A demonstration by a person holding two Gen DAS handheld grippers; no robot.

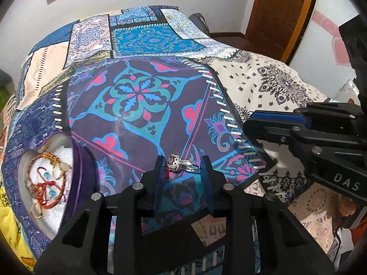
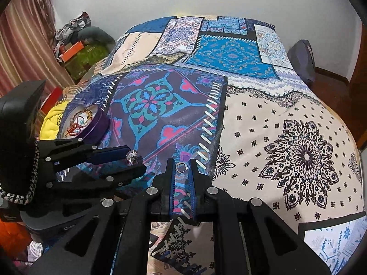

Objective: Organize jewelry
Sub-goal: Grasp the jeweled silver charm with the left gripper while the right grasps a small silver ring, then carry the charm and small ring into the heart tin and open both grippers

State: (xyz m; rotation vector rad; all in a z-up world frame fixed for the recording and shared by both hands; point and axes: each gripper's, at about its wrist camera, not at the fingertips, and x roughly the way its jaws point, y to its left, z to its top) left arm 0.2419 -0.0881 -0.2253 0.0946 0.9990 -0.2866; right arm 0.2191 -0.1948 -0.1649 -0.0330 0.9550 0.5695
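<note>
The left gripper (image 1: 183, 166) is closed to a narrow gap on a silver ring (image 1: 182, 163), an ornate filigree band with a raised, pale stone setting, pinched crosswise between the 2 dark blue-padded fingers. From the right wrist view the same ring (image 2: 134, 157) shows as a glinting cluster at the tips of the left gripper (image 2: 135, 158), held above the bed.

The right gripper (image 2: 182, 167) is also narrowed, its 2 fingers clamping a small plain silver ring (image 2: 182, 166), a thin rounded-square loop seen face-on between the ribbed blue pads.

The bed is covered by a smooth patchwork bedspread (image 1: 142, 96) printed with a purple panel of teal and pink floral medallions, blue carpet-like squares and a cream section with black mandalas, edged by printed white stitch marks.

Near the bed's left edge sits a heart-shaped box (image 1: 76, 160) with a glossy purple wall and a fluffy white lining. Inside lies a tangle of jewelry (image 1: 47, 178): a gold chain, twisted red cord with turquoise beads, and a small gold ring. The box (image 2: 96, 126) is well apart from both grippers.
</note>
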